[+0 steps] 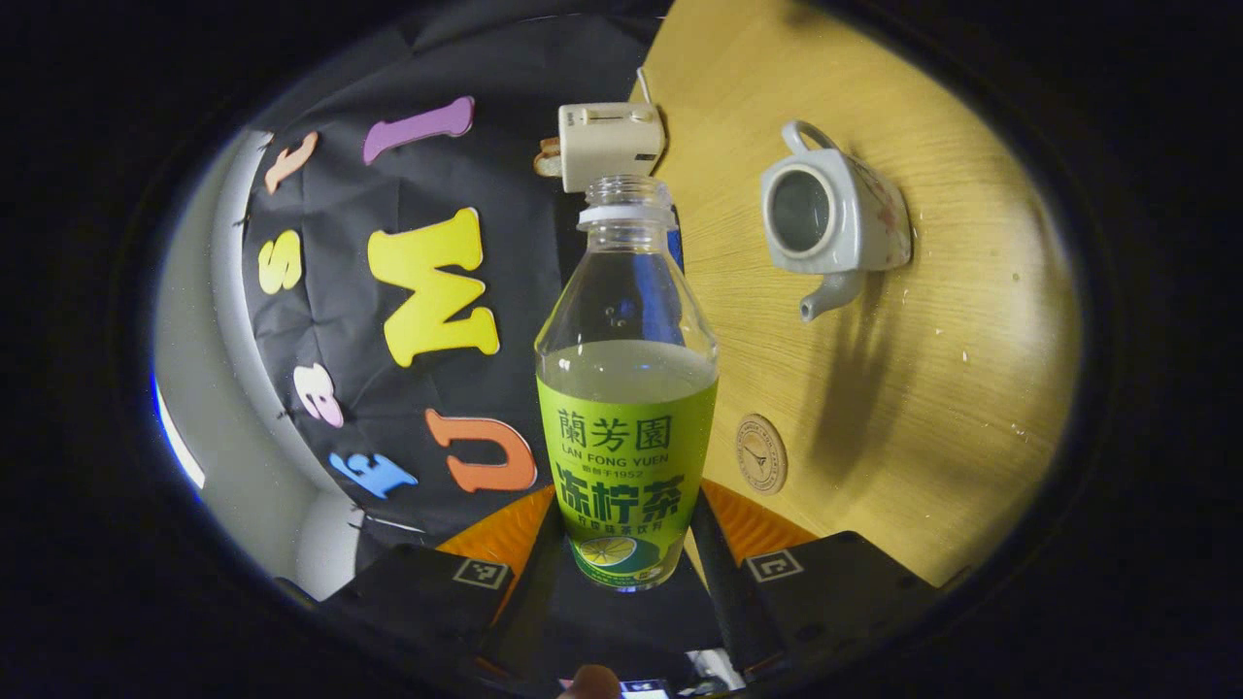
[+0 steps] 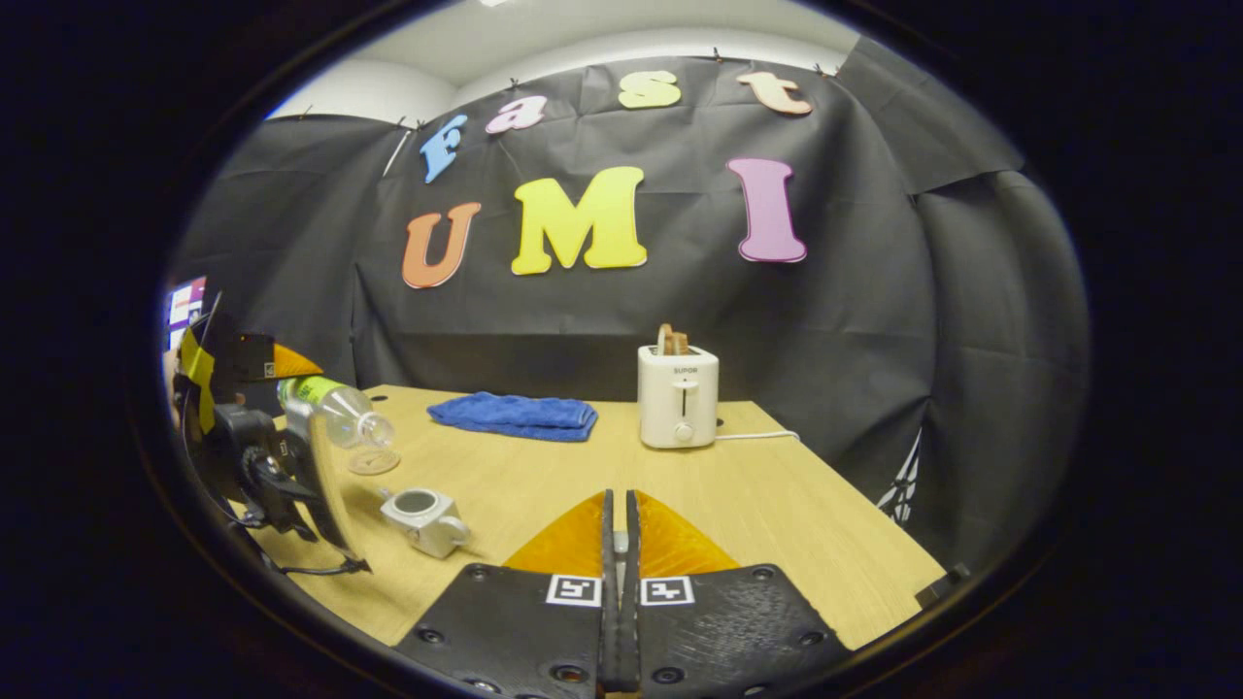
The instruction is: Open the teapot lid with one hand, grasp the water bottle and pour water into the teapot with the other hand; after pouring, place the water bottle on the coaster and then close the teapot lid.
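Left gripper view shows the left claw [image 1: 626,553] holding the water bottle [image 1: 626,388], with one finger on each side of the green label near the bottle's base. The bottle has no cap and is a little more than half full of clear liquid. The teapot [image 1: 837,223] stands on the wooden surface [image 1: 971,369] without its lid, so its open mouth can be seen. The round coaster [image 1: 760,453] lies on the surface, apart from the teapot and near the held bottle.

From the right gripper view, the right claw [image 2: 619,544] has its two fingers pressed together, and nothing is between them. The left claw [image 2: 291,388] is at the left side of this view and holds the water bottle [image 2: 335,408] tilted, with the mouth pointing down above the teapot [image 2: 424,519]. A white toaster [image 2: 678,396] and a folded blue cloth [image 2: 515,416] are farther back on the surface [image 2: 777,505].
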Demonstrator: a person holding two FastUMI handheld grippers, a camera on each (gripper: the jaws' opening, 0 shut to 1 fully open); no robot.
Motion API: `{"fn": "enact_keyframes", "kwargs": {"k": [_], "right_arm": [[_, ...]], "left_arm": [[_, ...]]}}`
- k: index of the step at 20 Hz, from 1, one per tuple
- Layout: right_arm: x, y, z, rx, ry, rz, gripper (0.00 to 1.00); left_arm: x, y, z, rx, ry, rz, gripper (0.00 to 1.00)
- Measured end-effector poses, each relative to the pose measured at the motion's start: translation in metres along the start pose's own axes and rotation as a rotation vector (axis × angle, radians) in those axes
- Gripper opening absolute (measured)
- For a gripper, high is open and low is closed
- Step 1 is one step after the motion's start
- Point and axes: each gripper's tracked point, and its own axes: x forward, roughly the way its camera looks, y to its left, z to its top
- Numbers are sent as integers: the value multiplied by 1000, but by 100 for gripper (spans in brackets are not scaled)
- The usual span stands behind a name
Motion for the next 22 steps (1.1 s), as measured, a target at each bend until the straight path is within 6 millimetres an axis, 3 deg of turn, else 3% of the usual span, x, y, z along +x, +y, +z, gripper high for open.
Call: {"fn": "enact_keyframes", "kwargs": {"k": [4,11,15,22], "right_arm": [[-4,13,5,-7,4,0,0],[-7,35,22,-19,-13,-3,0],[-5,41,27,-19,-16,-12,0],[3,52,26,-22,-3,-19,0]], "left_arm": [[8,1,-25,-395,7,-55,74],[26,7,-44,-922,-59,-109,74],[45,34,-37,-1152,-185,-49,74],[99,39,-20,-1435,-257,-105,74]]}}
